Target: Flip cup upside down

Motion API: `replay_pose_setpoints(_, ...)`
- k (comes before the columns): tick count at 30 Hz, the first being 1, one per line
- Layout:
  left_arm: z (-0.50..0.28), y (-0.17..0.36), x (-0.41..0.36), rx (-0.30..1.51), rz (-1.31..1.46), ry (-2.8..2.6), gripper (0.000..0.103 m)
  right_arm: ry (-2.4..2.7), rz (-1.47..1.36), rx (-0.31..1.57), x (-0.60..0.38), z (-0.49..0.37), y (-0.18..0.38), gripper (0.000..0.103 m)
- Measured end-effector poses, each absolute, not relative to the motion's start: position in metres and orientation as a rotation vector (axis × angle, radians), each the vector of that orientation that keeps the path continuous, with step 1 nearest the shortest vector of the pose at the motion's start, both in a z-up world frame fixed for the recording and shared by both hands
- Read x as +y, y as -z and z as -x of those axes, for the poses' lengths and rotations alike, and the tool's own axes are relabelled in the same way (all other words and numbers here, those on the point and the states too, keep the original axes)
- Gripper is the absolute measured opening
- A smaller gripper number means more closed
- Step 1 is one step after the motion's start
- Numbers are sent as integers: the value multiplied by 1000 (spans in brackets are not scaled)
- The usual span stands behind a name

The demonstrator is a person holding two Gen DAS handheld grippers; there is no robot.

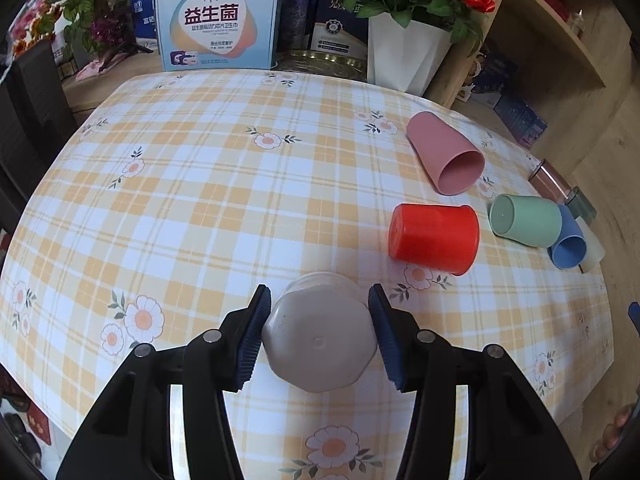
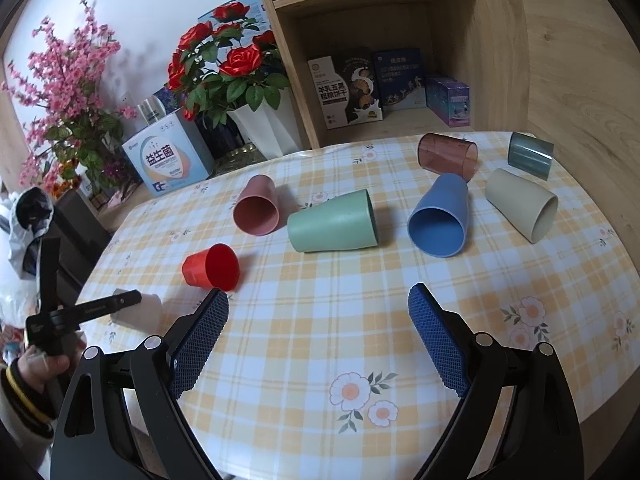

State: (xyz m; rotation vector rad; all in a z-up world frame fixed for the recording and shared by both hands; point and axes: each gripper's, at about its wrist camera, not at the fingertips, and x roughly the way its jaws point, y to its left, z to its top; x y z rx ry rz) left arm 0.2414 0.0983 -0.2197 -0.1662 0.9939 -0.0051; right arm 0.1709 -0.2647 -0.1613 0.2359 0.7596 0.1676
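Note:
A pale grey cup (image 1: pixel 322 338) lies on its side on the checked tablecloth (image 1: pixel 200 208), its base towards the camera. My left gripper (image 1: pixel 320 334) has a blue pad on each side of the cup; the left pad touches it, and a thin gap shows at the right pad. In the right wrist view the same cup (image 2: pixel 140 310) shows at far left, partly hidden by the left gripper (image 2: pixel 100 308). My right gripper (image 2: pixel 316 340) is open and empty above the tablecloth (image 2: pixel 320 312), near its front.
Other cups lie on their sides: red (image 2: pixel 212 268), pink (image 2: pixel 256 210), green (image 2: pixel 332 222), blue (image 2: pixel 440 216), beige (image 2: pixel 520 204), and two translucent ones (image 2: pixel 448 156) at the back. A white rose pot (image 2: pixel 268 124), boxes and a wooden shelf (image 2: pixel 380 0) stand behind.

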Motion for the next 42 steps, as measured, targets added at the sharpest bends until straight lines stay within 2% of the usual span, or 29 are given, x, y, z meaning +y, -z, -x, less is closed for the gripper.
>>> replay_pose_setpoints(11, -256, 229, 79, 994, 73, -45, 50, -157, -255, 773, -269, -173, 166, 89)
replay_pose_setpoints(12, -256, 230, 77, 993, 65, -47, 57, -159, -256, 773, -270, -173, 166, 89)
replay_pose_setpoints(15, -255, 228, 73, 982, 72, -30, 88, -159, -256, 772, -270, -172, 165, 89)
replay_pose_setpoints(18, -250, 220, 69, 951, 61, -32, 97, -155, -254, 758, -271, -170, 161, 89)
replay_pose_setpoints(28, -218, 168, 59, 806, 79, 25, 97, -181, -253, 692, -272, -152, 126, 88)
replay_pose_setpoints(42, -124, 48, 44, 581, 58, 51, 97, -175, -177, 510, -266, -86, 32, 88)
